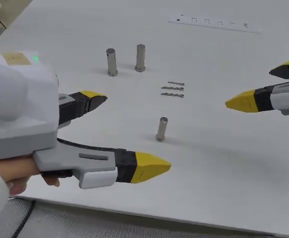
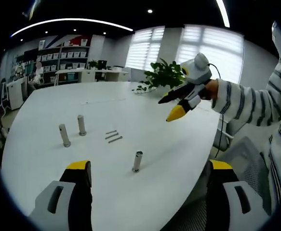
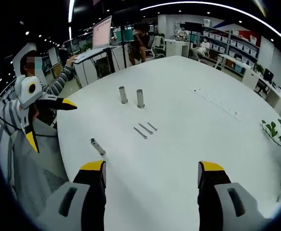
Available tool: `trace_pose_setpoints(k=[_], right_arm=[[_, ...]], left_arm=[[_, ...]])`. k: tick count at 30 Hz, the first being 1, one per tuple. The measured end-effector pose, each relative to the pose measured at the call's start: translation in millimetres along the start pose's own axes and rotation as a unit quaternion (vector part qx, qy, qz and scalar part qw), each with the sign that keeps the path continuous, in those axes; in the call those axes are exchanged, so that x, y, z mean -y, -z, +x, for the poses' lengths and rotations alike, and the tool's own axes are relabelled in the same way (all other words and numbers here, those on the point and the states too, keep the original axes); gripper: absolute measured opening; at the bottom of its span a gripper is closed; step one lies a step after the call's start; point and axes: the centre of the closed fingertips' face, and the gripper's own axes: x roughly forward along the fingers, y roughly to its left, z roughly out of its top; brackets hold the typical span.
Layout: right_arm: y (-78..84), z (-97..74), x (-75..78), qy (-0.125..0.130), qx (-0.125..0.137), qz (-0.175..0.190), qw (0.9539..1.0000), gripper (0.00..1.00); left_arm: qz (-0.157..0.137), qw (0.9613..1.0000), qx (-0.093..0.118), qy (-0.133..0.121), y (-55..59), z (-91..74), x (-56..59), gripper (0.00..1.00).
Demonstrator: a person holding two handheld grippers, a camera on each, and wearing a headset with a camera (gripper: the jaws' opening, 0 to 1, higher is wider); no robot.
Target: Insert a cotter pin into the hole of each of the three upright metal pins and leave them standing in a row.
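So left gripper [image 1: 134, 132] and right gripper [image 1: 250, 88] hover wide open, empty; cotter pins [image 1: 172, 89] beyond near pin [image 1: 161, 129] look light, stiff, slippery, so pinch one mid-shaft.

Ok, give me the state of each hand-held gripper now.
Left hand-held gripper: open, holding nothing.
Right hand-held gripper: open, holding nothing.

White oval table [image 2: 130, 103]. Grey cylindrical metal pins, upright: left pin [image 2: 64, 135], middle pin [image 2: 82, 125], nearest pin [image 2: 137, 161]. Three thin cotter pins [image 2: 112, 136] between them. Left gripper [image 2: 149, 166], yellow-tipped jaws wide apart; right gripper [image 2: 165, 110] aloft, jaws parted.
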Motion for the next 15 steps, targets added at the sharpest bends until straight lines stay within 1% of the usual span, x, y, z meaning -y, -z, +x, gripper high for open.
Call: trace_pose_setpoints(k=[1,2,3,4,7,8,9,10,12,14,15], right_arm=[[-1.1,3.1,-1.1,-0.004,-0.007,-0.013,0.9999,0.75],[-2.9,8.1,-2.0,-0.009,-0.017,-0.029,0.9994,0.75],[-3.4,9.3,-2.8,-0.011,-0.021,-0.033,0.9992,0.75],[-5.4,14.0,-4.2,-0.017,-0.031,-0.044,0.9984,0.75],[-15.2,24.6,-5.9,-0.031,-0.039,-0.073,0.9961,0.73],[-20.3,28.4,-5.6,-0.034,-0.04,-0.088,0.9947,0.72],[-24.3,31.0,-5.0,-0.034,-0.039,-0.095,0.9941,0.71],[-28.4,33.6,-6.0,-0.038,-0.041,-0.102,0.9932,0.71],[-36.0,38.0,-10.5,-0.057,-0.039,-0.121,0.9902,0.71],[-40.3,40.9,-11.1,-0.065,-0.044,-0.133,0.988,0.69],[-42.4,41.5,-12.1,-0.065,-0.053,-0.152,0.9849,0.67]], left_arm=[[-0.01,0.9999,-0.001,-0.003,0.6,-0.4,-0.1,0.99],[-0.013,0.9999,0.002,-0.006,-0.8,-0.6,0.8,0.99],[-0.013,0.9999,0.006,-0.008,-1.5,-1.6,0.9,0.99],[-0.012,0.9998,0.008,-0.012,-1.8,-2.7,-1.2,0.99],[-0.016,0.9996,0.011,-0.022,-0.9,-7.5,-3.0,0.99],[-0.019,0.9994,0.013,-0.026,-0.9,-9.1,-5.9,0.99],[-0.019,0.9993,0.015,-0.028,-0.8,-10.1,-8.0,0.99],[-0.021,0.9992,0.015,-0.031,-0.8,-9.3,-6.5,0.98],[-0.022,0.9991,0.014,-0.032,0.7,-11.2,-4.8,0.96],[-0.019,0.999,0.017,-0.036,1.4,-13.1,-3.7,0.96],[-0.013,0.999,0.02,-0.037,1.7,-14.3,-2.8,0.95]])
